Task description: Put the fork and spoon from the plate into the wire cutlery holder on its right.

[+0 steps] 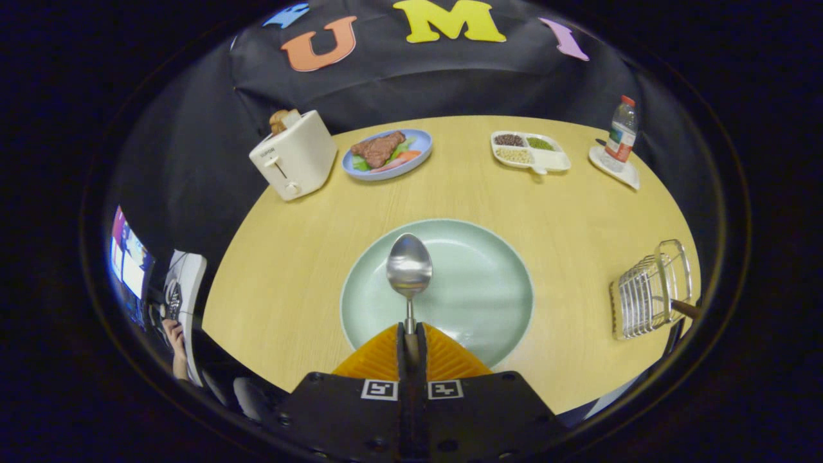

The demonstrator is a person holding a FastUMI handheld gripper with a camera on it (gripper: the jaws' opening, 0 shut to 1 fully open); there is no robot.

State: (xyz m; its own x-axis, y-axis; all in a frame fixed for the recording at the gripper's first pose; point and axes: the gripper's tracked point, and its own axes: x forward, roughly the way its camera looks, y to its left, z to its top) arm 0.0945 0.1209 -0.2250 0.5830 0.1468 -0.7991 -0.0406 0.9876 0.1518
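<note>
The tongs point(411, 334) are closed on the handle of the spoon point(409, 267), both orange fingers point(376, 357) pressed against it from either side, so the spoon is carried rather than lying loose. Its long axis runs straight ahead along the line of the fingers, bowl foremost, with the bowl over the middle of the pale green plate point(488, 283); whether the bowl touches the plate or hangs just above it cannot be told from this angle. The relation that the coming move turns on is sideways: the wire cutlery holder point(646, 299) stands on the worktop point(289, 270) well off to the right of the tongs and clear of the plate's right rim, roughly level with the fingertips rather than beyond them. A brown handle, probably the fork's, point(685, 308) already pokes out of the holder's right side, which suggests the fork is done and the spoon is the last piece. As a judgement, the spoon must be swung right and tipped from its forward lie toward upright, so it can drop between the wires. The toaster point(294, 161), the blue dish of food point(387, 154), the divided tray point(530, 152) and the bottle point(622, 130) stand far beyond, out of that path.
</note>
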